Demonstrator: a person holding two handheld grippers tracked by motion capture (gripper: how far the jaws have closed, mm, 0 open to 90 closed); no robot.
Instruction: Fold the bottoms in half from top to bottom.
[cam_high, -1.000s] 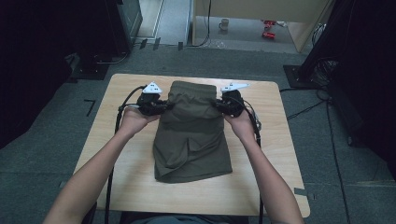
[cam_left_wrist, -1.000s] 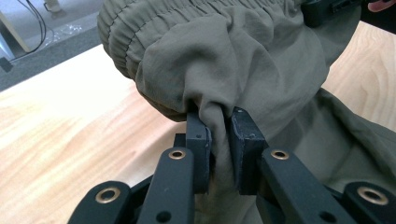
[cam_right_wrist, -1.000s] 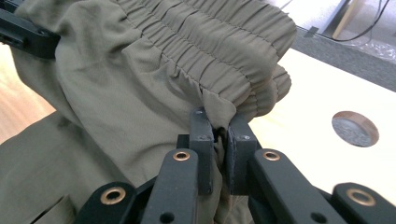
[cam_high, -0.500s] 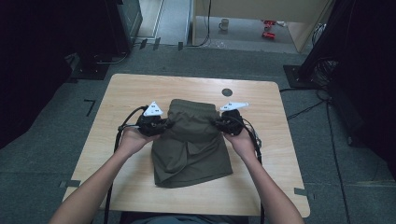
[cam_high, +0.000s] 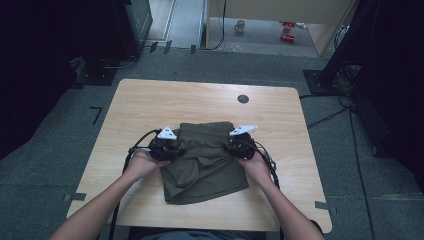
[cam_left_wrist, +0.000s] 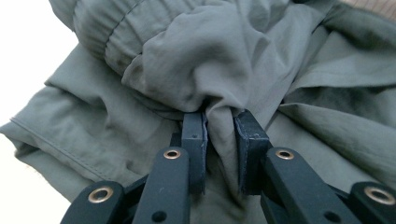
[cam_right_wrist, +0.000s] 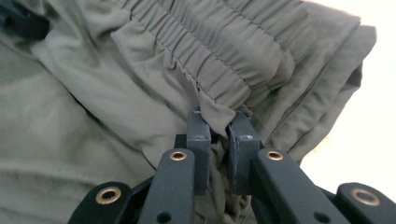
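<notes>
Olive-green shorts (cam_high: 205, 160) lie folded on the near half of the wooden table (cam_high: 150, 100). The left gripper (cam_high: 167, 145) pinches fabric at the garment's nine o'clock edge; the right gripper (cam_high: 239, 144) clamps the elastic waistband (cam_right_wrist: 224, 51) at three o'clock.

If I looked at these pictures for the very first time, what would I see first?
First you'd see the olive-green garment bunched up in the middle of the wooden table, near the person's edge. The left gripper pinches its left side and the right gripper its right side, each with jaws shut on a fold of cloth by the stretchy waistband. Far off on the floor stands a mug.
</notes>
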